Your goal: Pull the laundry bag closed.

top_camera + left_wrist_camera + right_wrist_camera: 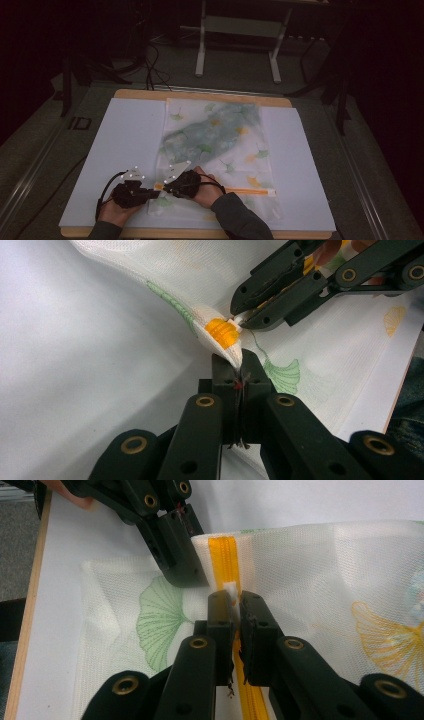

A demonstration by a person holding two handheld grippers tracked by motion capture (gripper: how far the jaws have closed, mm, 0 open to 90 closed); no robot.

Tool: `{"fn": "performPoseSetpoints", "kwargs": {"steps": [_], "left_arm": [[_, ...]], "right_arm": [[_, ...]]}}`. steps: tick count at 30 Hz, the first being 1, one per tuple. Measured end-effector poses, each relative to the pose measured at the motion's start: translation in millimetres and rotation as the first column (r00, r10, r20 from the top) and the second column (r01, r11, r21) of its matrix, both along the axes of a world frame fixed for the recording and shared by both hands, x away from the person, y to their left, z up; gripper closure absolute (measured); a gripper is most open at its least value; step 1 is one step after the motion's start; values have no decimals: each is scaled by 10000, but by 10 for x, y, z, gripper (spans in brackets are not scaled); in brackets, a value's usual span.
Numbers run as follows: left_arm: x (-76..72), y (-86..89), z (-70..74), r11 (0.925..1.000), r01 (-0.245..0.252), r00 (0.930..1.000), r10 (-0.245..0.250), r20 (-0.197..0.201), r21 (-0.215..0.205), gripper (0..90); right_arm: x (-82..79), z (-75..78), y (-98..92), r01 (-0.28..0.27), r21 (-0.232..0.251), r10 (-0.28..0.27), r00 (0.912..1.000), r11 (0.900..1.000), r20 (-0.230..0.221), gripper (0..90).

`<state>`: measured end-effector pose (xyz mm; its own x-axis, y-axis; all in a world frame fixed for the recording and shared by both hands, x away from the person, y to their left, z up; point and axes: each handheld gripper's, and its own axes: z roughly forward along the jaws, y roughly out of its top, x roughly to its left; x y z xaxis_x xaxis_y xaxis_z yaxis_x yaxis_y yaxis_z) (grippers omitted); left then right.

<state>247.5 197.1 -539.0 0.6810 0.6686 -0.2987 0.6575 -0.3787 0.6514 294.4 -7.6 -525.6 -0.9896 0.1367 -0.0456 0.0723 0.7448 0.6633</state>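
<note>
Two black hand-held grippers pinch a sheer mesh bag (220, 150): left hand-held gripper (240, 371) clamps its corner, right hand-held gripper (236, 602) the white pull (231, 590) on the orange zipper (224, 560); contents blurry.

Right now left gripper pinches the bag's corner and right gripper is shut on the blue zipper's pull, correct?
Wrong colour only. The zipper is orange, as the right gripper view shows. The rest stands: left gripper pinches the bag corner, right gripper is shut on the white pull.
</note>
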Motion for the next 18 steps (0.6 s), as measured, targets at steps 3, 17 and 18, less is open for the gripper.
{"fn": "performPoseSetpoints", "kwargs": {"steps": [3, 17, 18], "left_arm": [[-3, -4, -1, 10000, -10, 10000, 10, 28, 32, 886], [-11, 4, 13, 10000, -25, 9999, 26, 126, -45, 887], [-11, 8, 15, 10000, -17, 9999, 18, 146, -64, 886]], "right_arm": [[-1, -3, -6, -11, -36, 11, 10000, 10000, -15, 846], [15, -38, -42, 15, -104, -15, 10000, 9999, -51, 846], [15, -44, -44, 26, -92, -27, 10000, 10000, -72, 846]]}}
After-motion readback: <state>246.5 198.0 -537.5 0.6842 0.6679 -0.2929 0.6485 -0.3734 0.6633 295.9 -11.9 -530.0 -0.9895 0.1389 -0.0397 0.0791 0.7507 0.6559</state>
